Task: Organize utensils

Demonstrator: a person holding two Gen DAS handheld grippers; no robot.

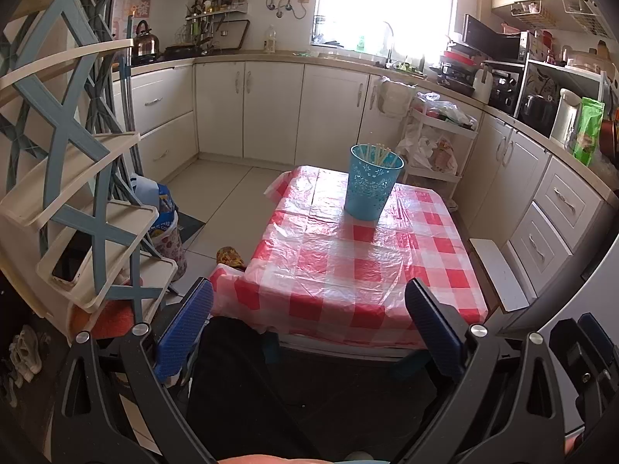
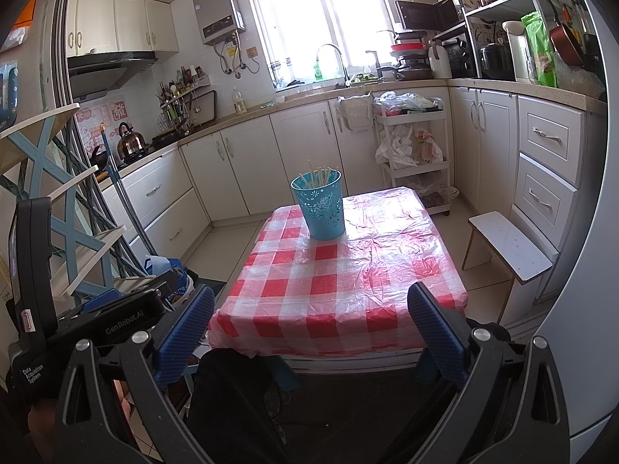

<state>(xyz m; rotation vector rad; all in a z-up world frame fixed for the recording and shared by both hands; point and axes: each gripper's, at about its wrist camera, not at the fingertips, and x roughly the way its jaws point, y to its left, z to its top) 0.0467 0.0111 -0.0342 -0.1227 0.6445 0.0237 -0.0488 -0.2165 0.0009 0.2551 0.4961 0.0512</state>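
Left gripper (image 1: 309, 324) hovering off near edge of table, blue-padded fingers (image 1: 183, 328) spread wide, gripping nothing. Right gripper (image 2: 311, 328) hanging likewise short of table, jaws wide apart, empty. Perforated turquoise plastic bucket (image 2: 320, 208) standing upright toward far end of small table under red-and-white checked plastic cloth (image 2: 340, 278). Bundle of pale wooden chopsticks (image 2: 319, 178) sitting inside bucket, tips poking above rim. White low bench (image 2: 510, 245) standing just beside table's right side.
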